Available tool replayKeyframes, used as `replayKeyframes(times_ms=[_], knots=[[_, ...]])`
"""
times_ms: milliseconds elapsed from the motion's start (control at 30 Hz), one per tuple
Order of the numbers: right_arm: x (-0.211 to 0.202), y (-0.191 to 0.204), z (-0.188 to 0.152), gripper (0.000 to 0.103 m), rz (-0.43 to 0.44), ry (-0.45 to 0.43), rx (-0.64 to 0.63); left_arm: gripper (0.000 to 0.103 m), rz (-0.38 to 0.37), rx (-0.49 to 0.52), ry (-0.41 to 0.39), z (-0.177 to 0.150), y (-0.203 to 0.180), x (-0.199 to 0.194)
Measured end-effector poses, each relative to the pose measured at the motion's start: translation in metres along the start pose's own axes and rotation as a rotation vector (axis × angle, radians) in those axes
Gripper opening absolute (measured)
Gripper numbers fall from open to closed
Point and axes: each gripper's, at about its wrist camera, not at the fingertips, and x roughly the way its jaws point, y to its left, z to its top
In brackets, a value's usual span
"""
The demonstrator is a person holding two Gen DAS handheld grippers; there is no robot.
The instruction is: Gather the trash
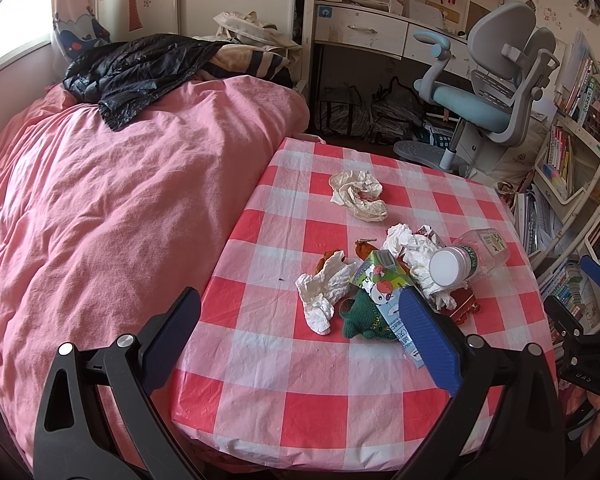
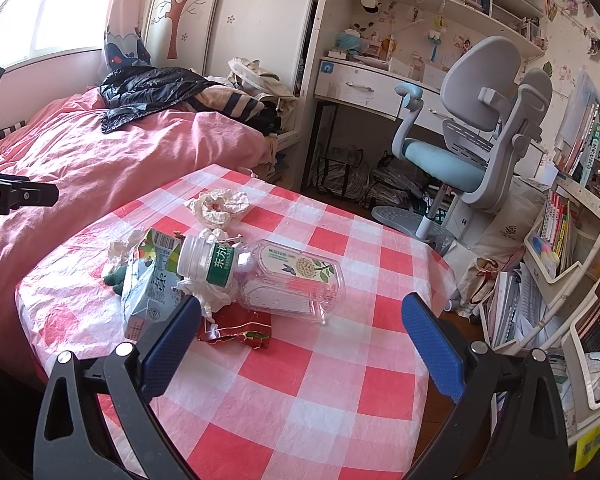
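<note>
A heap of trash lies on the red-and-white checked table [image 1: 284, 392] [image 2: 340, 400]. In it are a clear plastic bottle [image 1: 470, 254] [image 2: 288, 280] on its side, a green drink carton [image 1: 384, 284] [image 2: 148, 280], crumpled white tissues [image 1: 320, 292] [image 2: 208, 296], a red wrapper [image 1: 462, 304] [image 2: 236, 330] and a green knitted toy [image 1: 360, 314] [image 2: 114, 278]. A crumpled cream paper [image 1: 358, 194] [image 2: 218, 206] sits apart, farther back. My left gripper [image 1: 300, 320] is open, just short of the heap. My right gripper [image 2: 302, 326] is open too, near the bottle and wrapper.
A bed with a pink duvet [image 1: 108, 208] [image 2: 80, 168] and a black jacket [image 1: 136, 68] runs along the table's left side. A grey-and-blue desk chair [image 1: 496, 92] [image 2: 472, 132] stands behind the table, and shelves of books [image 1: 568, 152] [image 2: 560, 232] on the right.
</note>
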Motion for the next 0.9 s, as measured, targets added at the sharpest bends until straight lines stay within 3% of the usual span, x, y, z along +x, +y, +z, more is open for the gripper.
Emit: replayKeyframes(times_ms=[900], knots=[[0.0005,0.0021,0.0013,0.097,-0.001,-0.003,-0.006,0.096,-0.001,-0.001,0.002,0.0008,0.0004,-0.0002]])
